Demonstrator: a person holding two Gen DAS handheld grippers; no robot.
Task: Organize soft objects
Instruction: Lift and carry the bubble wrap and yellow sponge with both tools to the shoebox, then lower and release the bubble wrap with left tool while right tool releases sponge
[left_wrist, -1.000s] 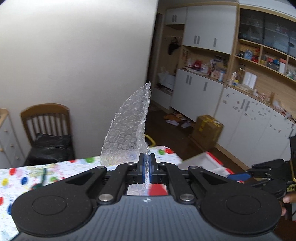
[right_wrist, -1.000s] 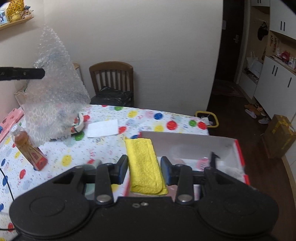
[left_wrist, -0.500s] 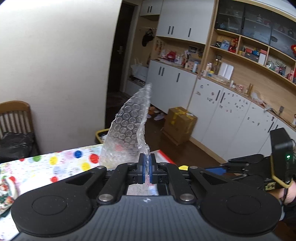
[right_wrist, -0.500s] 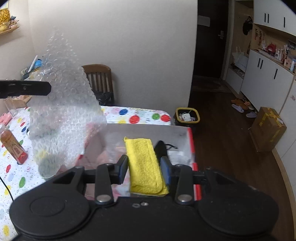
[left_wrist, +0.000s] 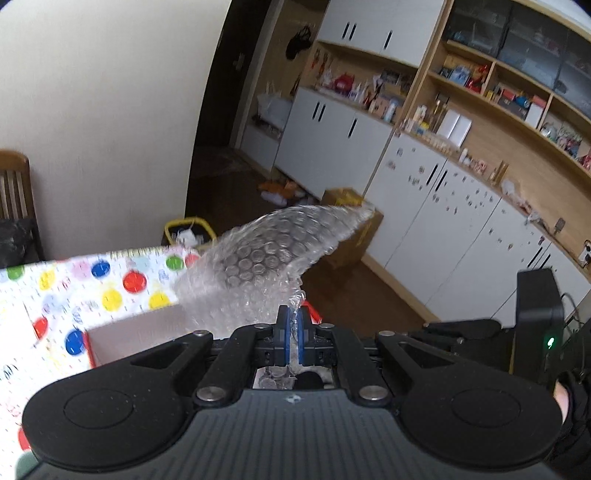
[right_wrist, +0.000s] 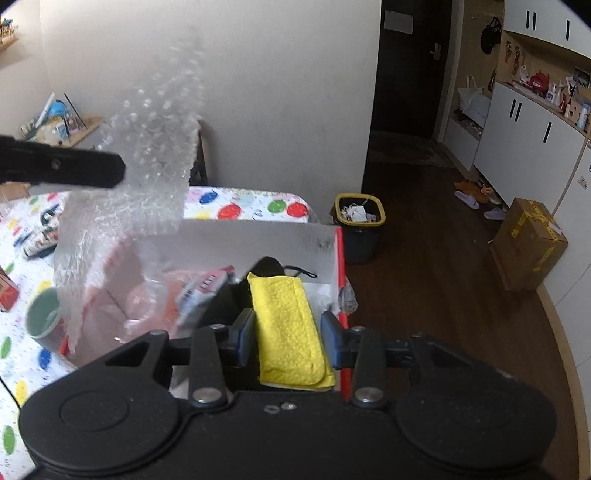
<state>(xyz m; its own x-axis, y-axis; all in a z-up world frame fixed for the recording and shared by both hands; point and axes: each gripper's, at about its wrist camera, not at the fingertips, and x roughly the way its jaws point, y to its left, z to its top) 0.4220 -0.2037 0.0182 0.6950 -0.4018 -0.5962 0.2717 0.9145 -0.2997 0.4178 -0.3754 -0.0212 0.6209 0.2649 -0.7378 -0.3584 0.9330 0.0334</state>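
My left gripper (left_wrist: 293, 332) is shut on a sheet of clear bubble wrap (left_wrist: 266, 258), which bends over to the right above the near corner of a white box with a red rim (left_wrist: 129, 332). In the right wrist view the bubble wrap (right_wrist: 147, 166) hangs from the left gripper's finger (right_wrist: 74, 168) over the box's left side. My right gripper (right_wrist: 288, 338) is shut on a folded yellow cloth (right_wrist: 286, 325), above the right end of the box (right_wrist: 258, 236). A black item (right_wrist: 269, 267) and pinkish things lie inside the box.
The box stands on a table with a polka-dot cloth (right_wrist: 240, 201). A green cup (right_wrist: 44, 317) is just left of the box. On the dark floor beyond stand a yellow-rimmed bin (right_wrist: 360, 210) and a cardboard carton (right_wrist: 528, 243). White cabinets line the right wall.
Both grippers have swung right and come down over the box. The bubble wrap has flopped from standing upright to bending over. The yellow cloth has stayed in the right gripper.
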